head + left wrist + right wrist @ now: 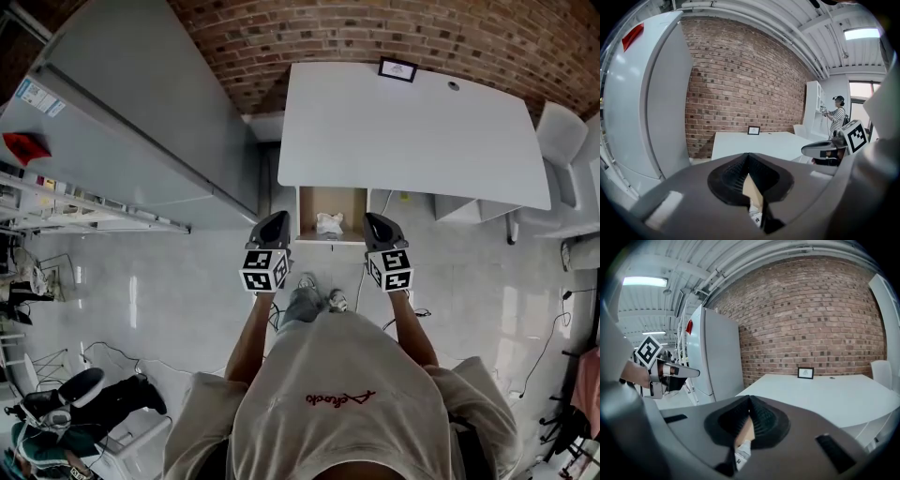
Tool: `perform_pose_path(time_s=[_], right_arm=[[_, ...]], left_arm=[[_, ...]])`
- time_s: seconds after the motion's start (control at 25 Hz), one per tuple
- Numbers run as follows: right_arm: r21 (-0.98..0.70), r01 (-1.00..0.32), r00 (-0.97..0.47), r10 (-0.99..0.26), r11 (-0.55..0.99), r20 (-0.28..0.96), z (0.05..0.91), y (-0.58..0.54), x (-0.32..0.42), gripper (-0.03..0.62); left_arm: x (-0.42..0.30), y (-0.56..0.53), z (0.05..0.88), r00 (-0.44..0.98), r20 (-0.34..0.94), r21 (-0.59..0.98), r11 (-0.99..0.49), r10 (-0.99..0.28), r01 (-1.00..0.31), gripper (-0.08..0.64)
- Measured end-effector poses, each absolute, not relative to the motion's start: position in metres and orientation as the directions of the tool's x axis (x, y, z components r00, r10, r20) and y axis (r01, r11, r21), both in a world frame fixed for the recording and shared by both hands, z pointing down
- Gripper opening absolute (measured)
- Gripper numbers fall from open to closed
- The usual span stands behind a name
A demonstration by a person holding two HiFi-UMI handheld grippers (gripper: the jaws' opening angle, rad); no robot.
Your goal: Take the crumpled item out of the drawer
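Under the front edge of the white table (pixel 412 131), a wooden drawer (pixel 314 202) stands pulled out. The crumpled white item (pixel 329 223) lies inside it. My left gripper (pixel 278 219) hovers at the drawer's left front corner and my right gripper (pixel 373 219) at its right front corner, both above the item and apart from it. In the left gripper view the left gripper (pixel 748 157) has its jaws together and holds nothing. The right gripper (pixel 749 398) is likewise shut and holds nothing. Below each pair of jaws a sliver of the crumpled item (pixel 755 217) (pixel 740 453) shows.
A tall white fridge (pixel 141 122) stands left of the table by the brick wall. A small framed picture (pixel 397 68) sits at the table's far edge. A white chair (pixel 562 141) is at the right, cables (pixel 534 337) lie on the floor, and another person (pixel 838 117) stands far off.
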State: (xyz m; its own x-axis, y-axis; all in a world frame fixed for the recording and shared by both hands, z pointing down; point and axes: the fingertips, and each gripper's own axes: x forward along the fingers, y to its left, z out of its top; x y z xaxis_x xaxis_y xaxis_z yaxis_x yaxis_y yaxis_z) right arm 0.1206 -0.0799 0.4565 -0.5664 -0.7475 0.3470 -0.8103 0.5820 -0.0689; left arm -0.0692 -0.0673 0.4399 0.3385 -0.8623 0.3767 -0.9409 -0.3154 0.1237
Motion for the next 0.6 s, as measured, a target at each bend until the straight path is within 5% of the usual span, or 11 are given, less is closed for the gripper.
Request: perform_pose_path(time_s=[0.6], right_arm=[[-0.037,-0.822,-0.528,-0.738,0.568,0.419,0.48,-0.111,0.069,0.012]], left_arm=[[-0.115,-0.107,0.477,0.397,0.393,0.194,-0.347,-0.829,-0.917,0.009]])
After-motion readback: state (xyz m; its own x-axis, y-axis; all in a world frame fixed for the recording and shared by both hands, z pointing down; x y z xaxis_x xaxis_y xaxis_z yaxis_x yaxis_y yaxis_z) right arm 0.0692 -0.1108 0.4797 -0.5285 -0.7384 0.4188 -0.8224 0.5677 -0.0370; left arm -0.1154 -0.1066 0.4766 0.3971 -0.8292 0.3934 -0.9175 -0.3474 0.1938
